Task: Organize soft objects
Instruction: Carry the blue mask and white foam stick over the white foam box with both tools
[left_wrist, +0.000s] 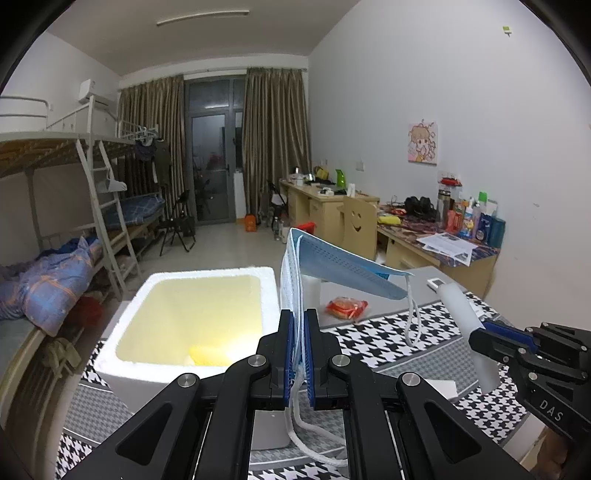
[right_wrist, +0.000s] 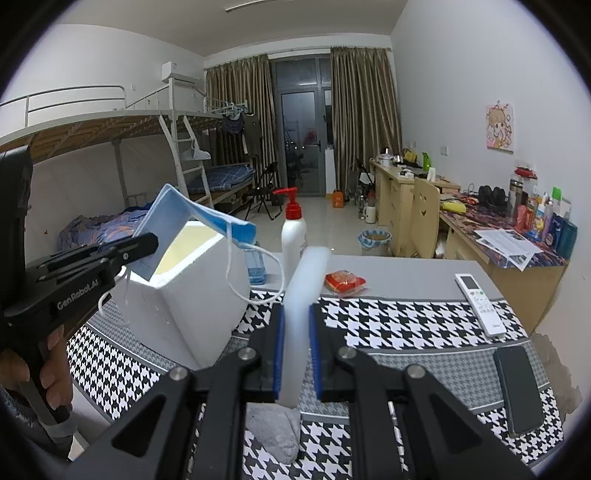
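Left tool (left_wrist: 299, 347) pinches a face mask (left_wrist: 343, 269); only the right tool's (right_wrist: 295, 354) view shows its clamped foam strip (right_wrist: 301, 314) above a grey cloth (right_wrist: 275, 432).

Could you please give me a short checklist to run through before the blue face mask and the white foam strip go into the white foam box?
1. Left gripper grip on the blue pleated face mask: ok, jaws shut on its folded edge.
2. Right gripper grip on the white translucent foam strip: ok, clamped mid-length.
3. White foam box open: ok, no lid, a yellow item inside.
4. Mask's white ear loop clear of the box: not ok, it dangles beside the box wall.
5. Red-capped white pump bottle out of the path: cannot tell.
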